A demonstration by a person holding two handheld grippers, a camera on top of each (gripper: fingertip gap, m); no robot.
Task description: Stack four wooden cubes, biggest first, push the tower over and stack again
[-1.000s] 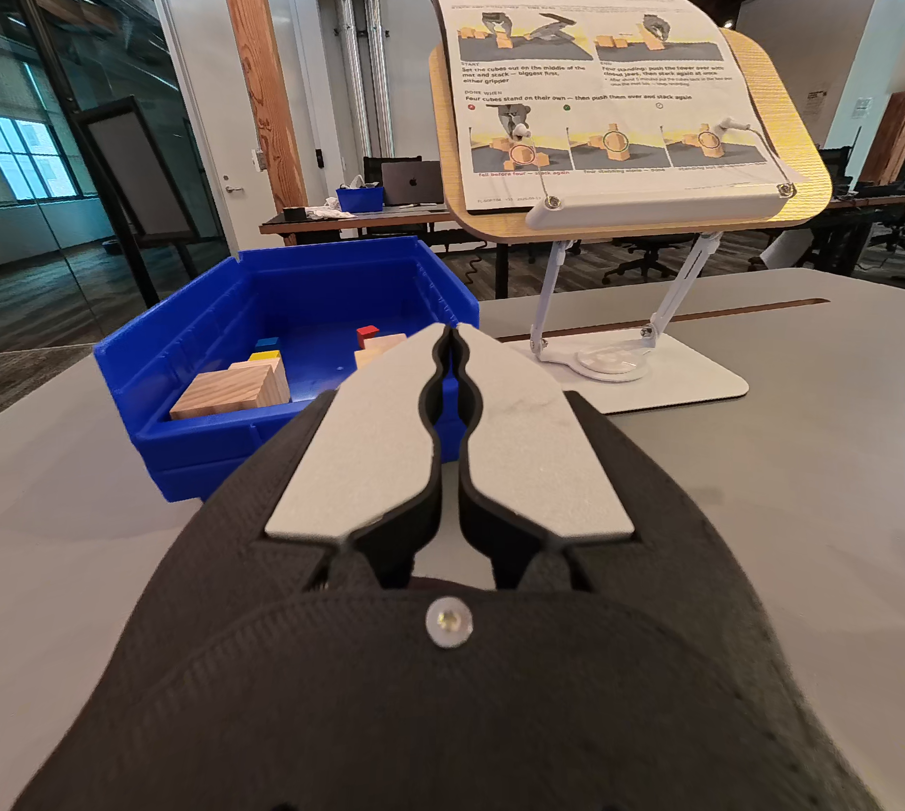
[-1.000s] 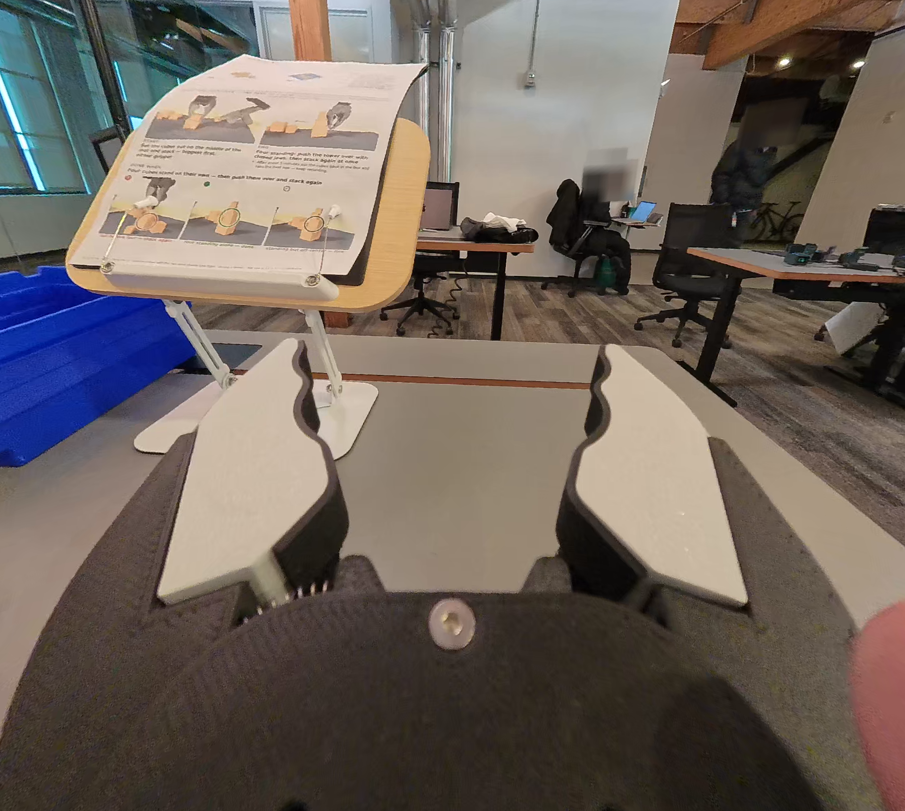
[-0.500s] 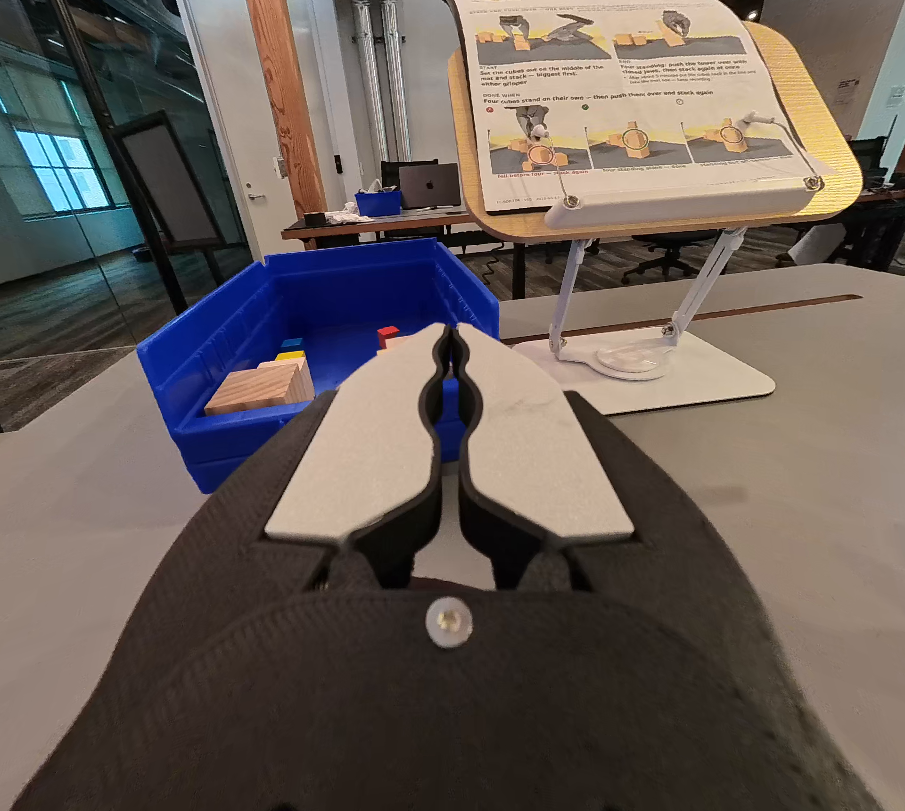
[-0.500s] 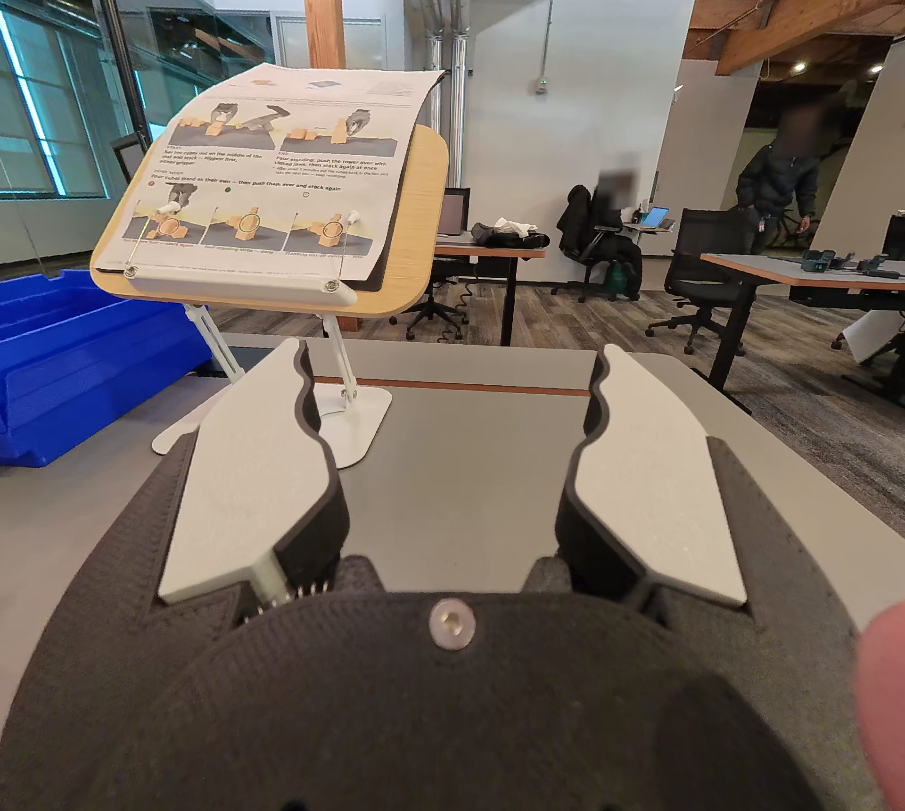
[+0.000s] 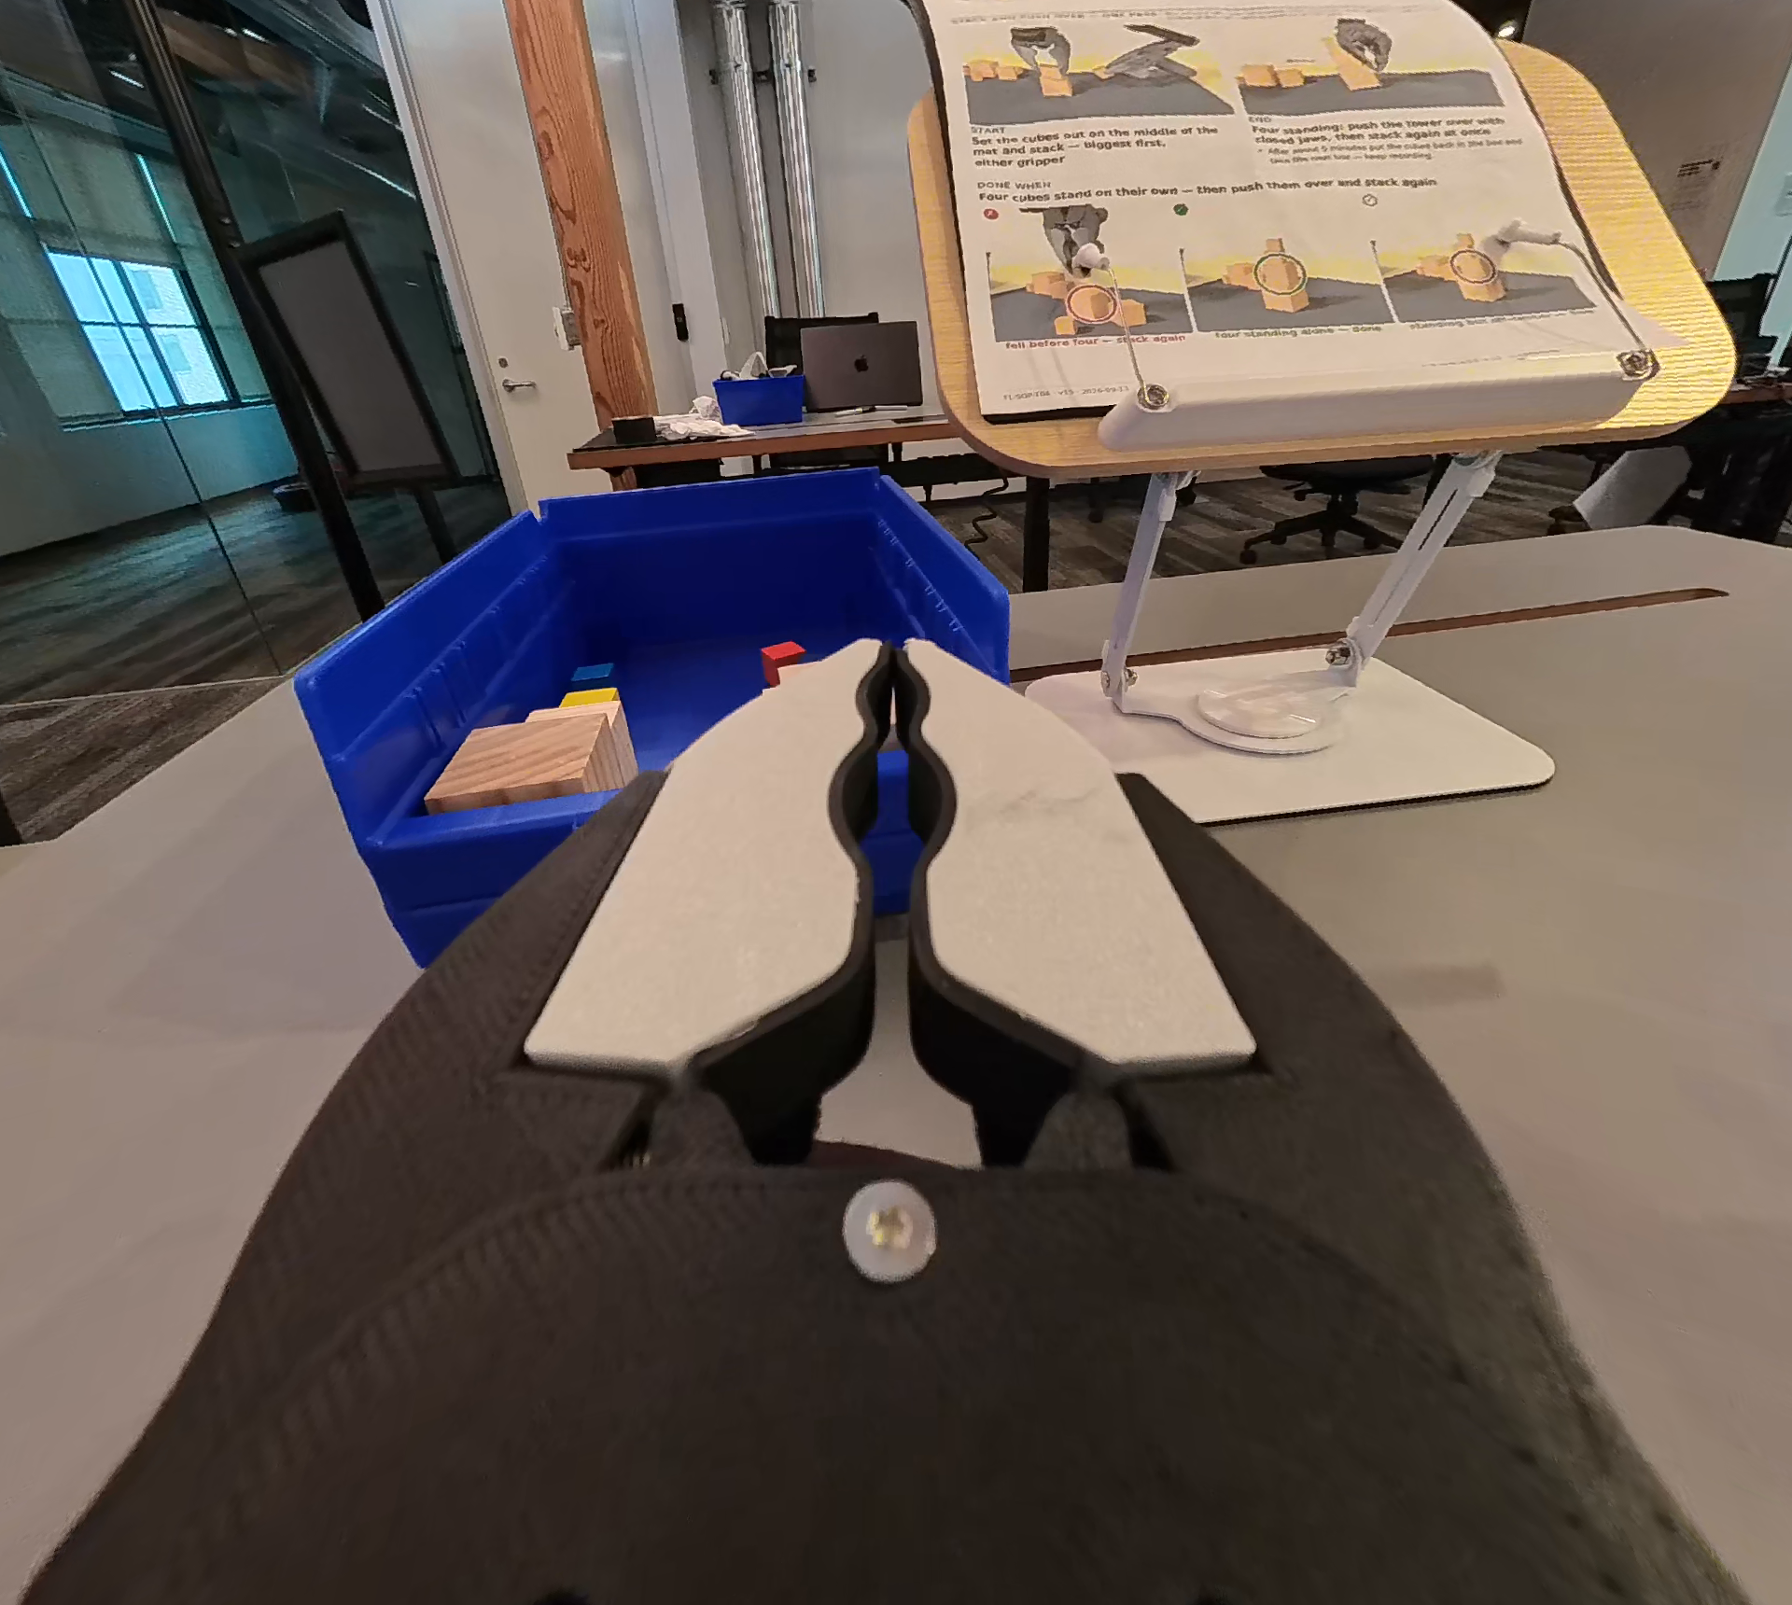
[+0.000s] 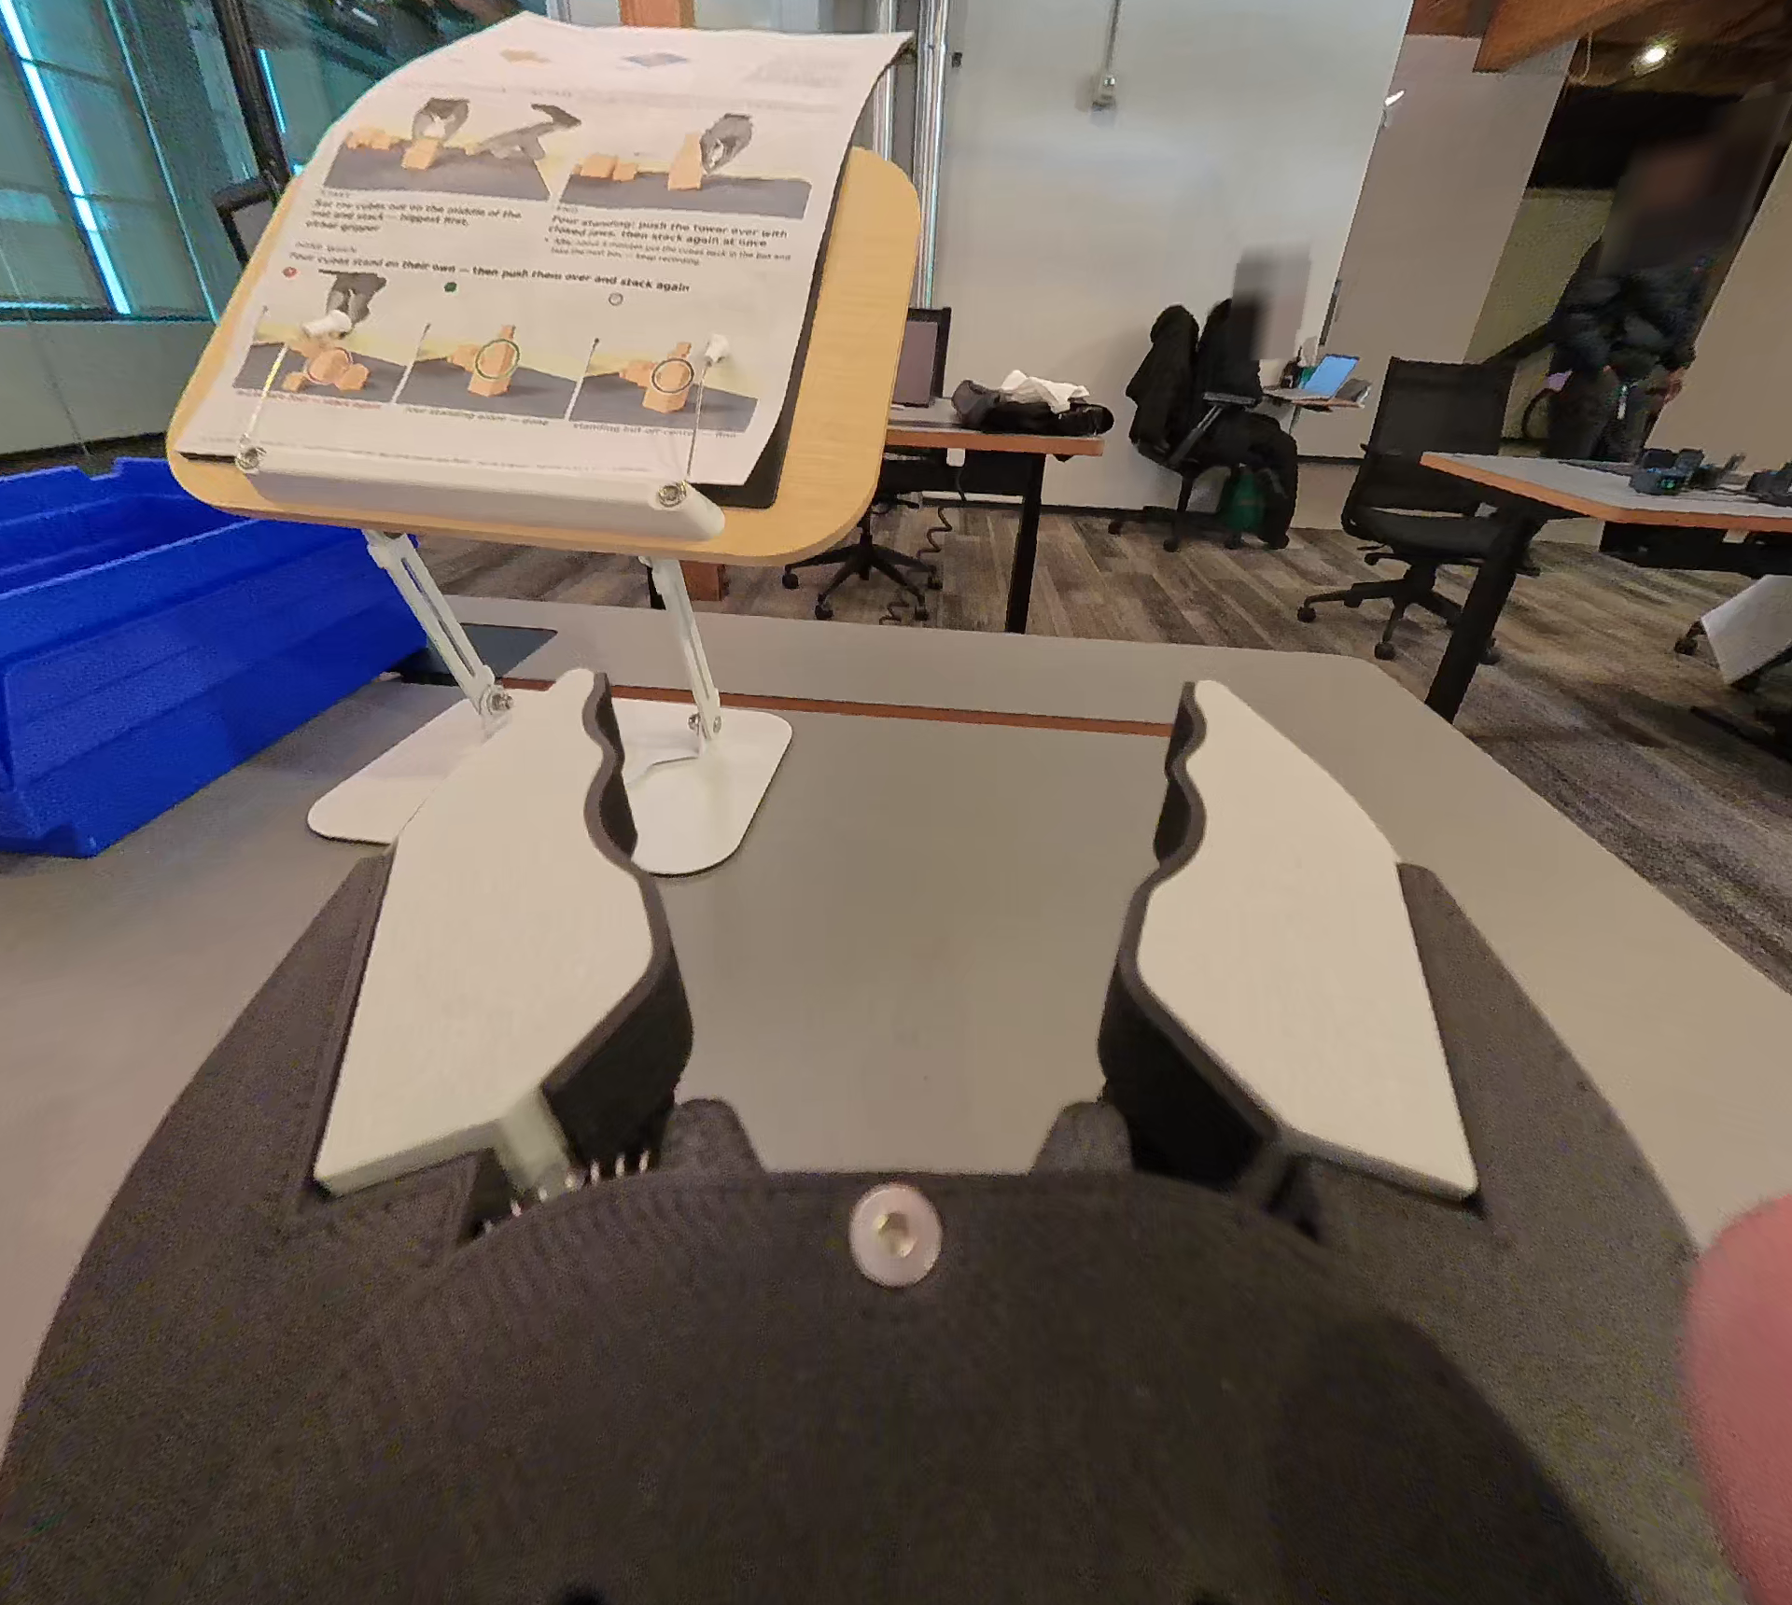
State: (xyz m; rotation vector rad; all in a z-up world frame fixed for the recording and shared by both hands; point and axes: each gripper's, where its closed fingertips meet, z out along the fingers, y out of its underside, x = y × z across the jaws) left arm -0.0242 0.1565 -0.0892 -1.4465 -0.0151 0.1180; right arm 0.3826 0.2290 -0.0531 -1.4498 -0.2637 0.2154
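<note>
Left gripper [image 5: 894,671] closed and empty, right gripper [image 6: 887,700] spread; beyond the closed fingertips, a rigid, light wooden cube [image 5: 531,762] is best gripped across opposite flat faces.

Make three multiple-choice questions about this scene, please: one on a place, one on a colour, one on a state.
1. Where is the big wooden cube?
A. inside the blue bin
B. on the bare table
C. on the paper stand

2. What colour is the small block nearest the bin's right wall?
A. green
B. red
C. white

3. How are the two hand-held grippers?
A. both open
B. both shut
C. left hand-held gripper shut, right hand-held gripper open

Answers:
1 A: it lies within the bin walls.
2 B: it is red.
3 C: left fingers meet, right fingers stand wide apart with nothing between.
</note>
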